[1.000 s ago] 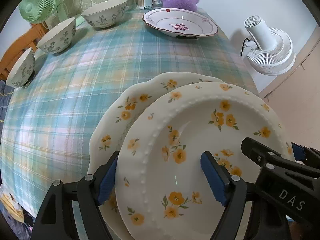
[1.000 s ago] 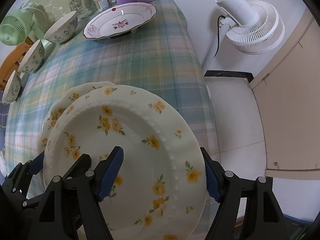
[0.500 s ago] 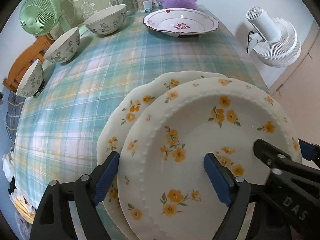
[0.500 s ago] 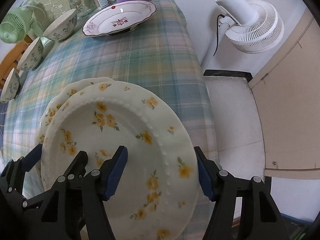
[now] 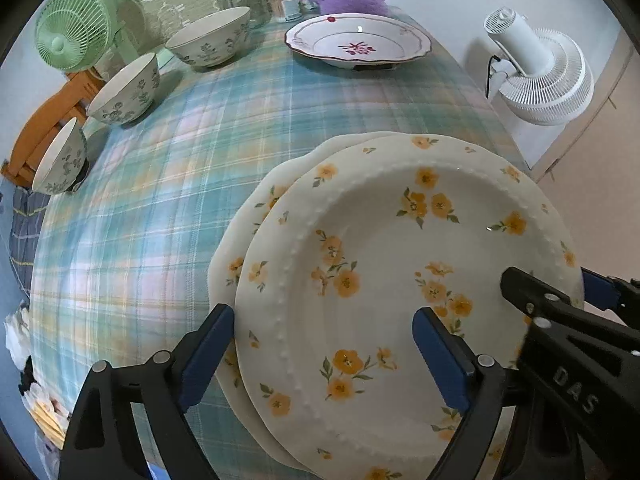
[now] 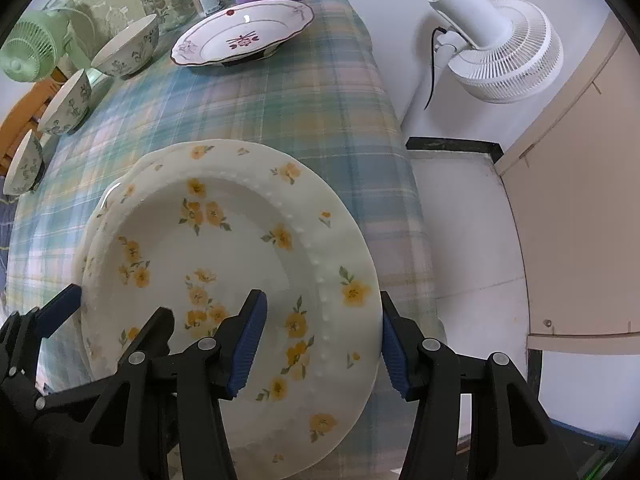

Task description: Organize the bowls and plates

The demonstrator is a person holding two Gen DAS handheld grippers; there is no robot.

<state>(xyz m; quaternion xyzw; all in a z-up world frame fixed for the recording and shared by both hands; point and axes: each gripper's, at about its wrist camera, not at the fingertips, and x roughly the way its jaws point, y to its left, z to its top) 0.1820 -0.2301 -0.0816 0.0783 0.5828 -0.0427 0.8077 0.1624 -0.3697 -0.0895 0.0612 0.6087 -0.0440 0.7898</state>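
1. Yellow-flowered plate (image 5: 400, 264) lies on a second yellow-flowered plate (image 5: 256, 216) at the desk's (image 5: 168, 184) near right corner, its rim overhanging that edge.
2. Left gripper (image 5: 320, 356) straddles the top plate's left rim, jaws spread and opening; the pads look clear of it.
3. Right gripper (image 6: 320, 340) straddles the right rim, jaws closing, pads not yet pressing.
4. Step, I judge: stacking plates, the grip passing to the right side.
5. Next: pinch the rim firmly, then square the stack.
6. The pink-flowered plate (image 5: 356, 40) at the far edge and three bowls (image 5: 208, 36) along the left edge wait.
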